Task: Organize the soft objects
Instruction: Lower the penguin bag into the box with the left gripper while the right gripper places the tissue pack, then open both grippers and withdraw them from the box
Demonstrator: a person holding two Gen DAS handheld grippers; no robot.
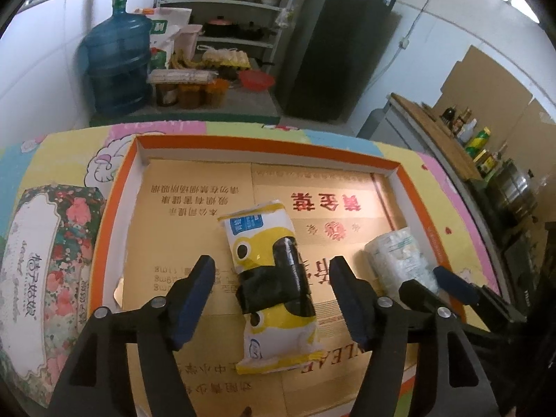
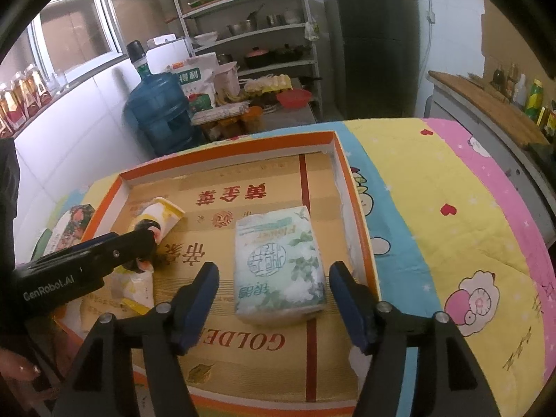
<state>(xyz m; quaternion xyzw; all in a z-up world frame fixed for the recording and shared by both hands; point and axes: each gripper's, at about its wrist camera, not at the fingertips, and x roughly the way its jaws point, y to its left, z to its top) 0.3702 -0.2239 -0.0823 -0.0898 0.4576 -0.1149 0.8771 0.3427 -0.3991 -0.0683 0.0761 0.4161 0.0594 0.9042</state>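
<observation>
A shallow orange-rimmed cardboard box (image 1: 109, 208) (image 2: 358, 215) lies on the table. Inside it, a yellow-and-white tissue pack (image 1: 264, 239) with a black band lies flat between the fingers of my left gripper (image 1: 271, 267), which is open, pads clear of the pack. To its right lies a white-and-green tissue pack (image 2: 278, 260) (image 1: 396, 253), framed by my right gripper (image 2: 274, 271), also open with small gaps on both sides. In the right wrist view the left gripper (image 2: 146, 248) hangs over the yellow pack (image 2: 163, 215).
A floral tissue box (image 1: 52, 260) (image 2: 69, 226) stands on the patterned cloth (image 2: 434, 208) left of the cardboard box. Beyond the table are a blue water jug (image 1: 114, 62), a shelf rack, a black fridge (image 1: 337, 45) and a counter with bottles (image 1: 469, 135). A person's hand (image 2: 21, 368) shows at lower left.
</observation>
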